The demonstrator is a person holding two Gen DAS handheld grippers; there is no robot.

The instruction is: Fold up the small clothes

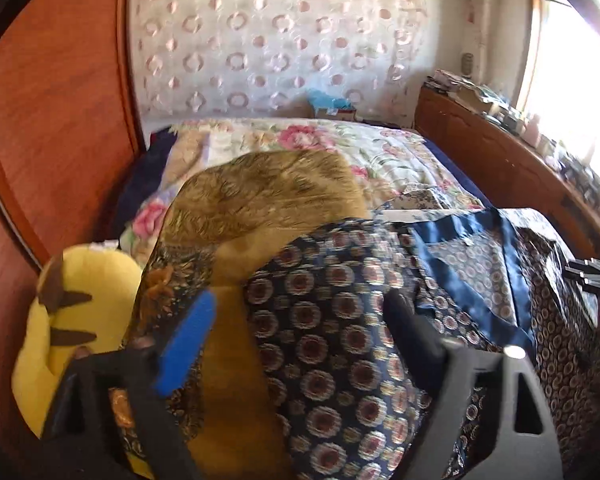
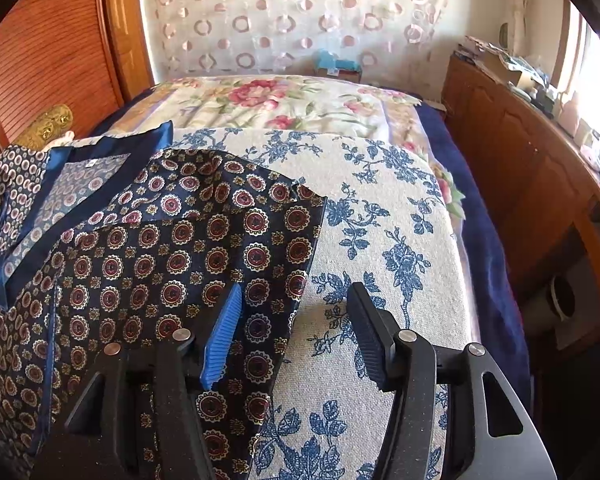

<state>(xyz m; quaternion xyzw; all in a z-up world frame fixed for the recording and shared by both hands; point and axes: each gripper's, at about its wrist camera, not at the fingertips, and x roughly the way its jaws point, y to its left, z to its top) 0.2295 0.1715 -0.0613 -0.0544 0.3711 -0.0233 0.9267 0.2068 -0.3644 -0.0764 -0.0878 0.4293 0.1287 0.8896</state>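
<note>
A navy silky top with red-and-white medallions and a blue satin neck band [image 2: 172,248] lies spread on the bed, its right sleeve folded in over the body. It also shows in the left wrist view [image 1: 332,340]. My right gripper [image 2: 296,332] is open, just above the garment's right edge, one finger over the fabric, the other over the cushion. My left gripper [image 1: 300,320] is open over the garment's left side, holding nothing.
A cream cushion with blue flowers [image 2: 380,208] lies under the garment. A mustard-brown cloth [image 1: 260,200] and a yellow plush toy [image 1: 80,320] lie to the left. A floral quilt [image 2: 284,100] covers the bed. Wooden wardrobe [image 1: 60,120] left, cluttered wooden cabinet [image 2: 520,168] right.
</note>
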